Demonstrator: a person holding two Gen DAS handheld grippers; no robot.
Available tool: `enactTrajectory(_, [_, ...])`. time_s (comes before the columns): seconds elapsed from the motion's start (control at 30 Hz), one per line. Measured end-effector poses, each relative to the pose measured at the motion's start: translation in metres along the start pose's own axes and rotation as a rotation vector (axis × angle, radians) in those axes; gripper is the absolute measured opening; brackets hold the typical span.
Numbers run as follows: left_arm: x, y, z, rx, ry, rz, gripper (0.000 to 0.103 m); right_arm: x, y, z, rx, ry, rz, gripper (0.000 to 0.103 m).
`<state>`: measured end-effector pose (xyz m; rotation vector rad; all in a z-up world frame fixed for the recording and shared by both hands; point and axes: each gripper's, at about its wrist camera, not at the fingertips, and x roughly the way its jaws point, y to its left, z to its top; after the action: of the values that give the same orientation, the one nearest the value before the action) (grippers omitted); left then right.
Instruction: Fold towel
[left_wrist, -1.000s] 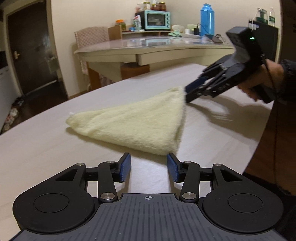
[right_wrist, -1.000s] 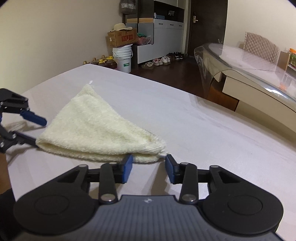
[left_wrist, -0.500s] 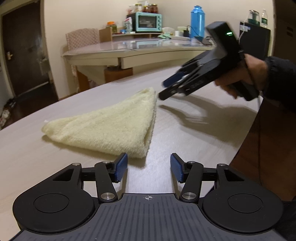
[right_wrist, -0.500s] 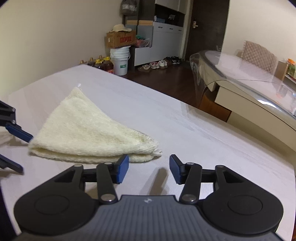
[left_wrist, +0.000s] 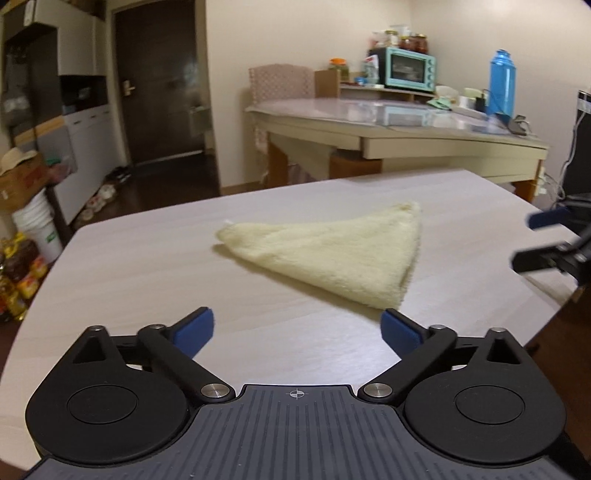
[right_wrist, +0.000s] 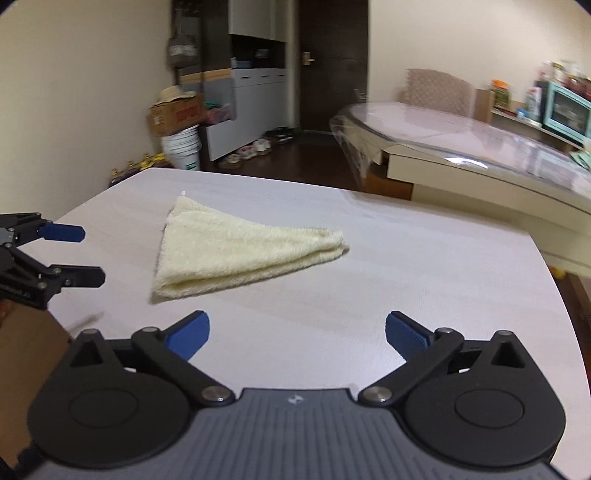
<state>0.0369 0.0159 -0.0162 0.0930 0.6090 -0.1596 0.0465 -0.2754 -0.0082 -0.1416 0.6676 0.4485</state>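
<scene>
The cream towel (left_wrist: 332, 254) lies folded into a triangle on the pale wooden surface (left_wrist: 140, 266), flat and untouched. The left gripper (left_wrist: 297, 328) sits just short of the towel's near corner, its jaws opening with nothing between them. The right gripper (right_wrist: 297, 330) is off to the towel's side, its jaws likewise opening and empty.

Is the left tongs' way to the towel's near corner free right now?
Probably yes: the left tongs, jaws opening and empty, face the towel across bare table; the right tongs stand off to one side.
</scene>
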Motion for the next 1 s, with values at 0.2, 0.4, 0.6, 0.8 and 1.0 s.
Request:
enactTrajectory(0.2, [-0.004,0.006,0.004,0.013,0.019,-0.012,0.103,-0.007,0.03,-0.005,0.023,0.028,-0.014,0.103])
enactTrajectory(0.4, [-0.011,0.013,0.002,-0.006,0.024,-0.008,0.103,-0.01,0.048,-0.005,0.026,0.045,-0.023,0.103])
enactTrajectory(0.6, [-0.018,0.015,-0.002,-0.013,0.021,0.012,0.103,-0.016,0.06,-0.002,-0.014,0.044,-0.023,0.103])
enactTrajectory(0.8, [-0.022,0.012,-0.002,-0.026,0.025,0.018,0.103,-0.019,0.061,-0.001,-0.022,0.044,-0.025,0.103])
enactTrajectory(1.0, [-0.02,0.007,0.0,-0.016,0.037,0.026,0.103,-0.018,0.054,-0.001,-0.006,0.045,-0.024,0.103])
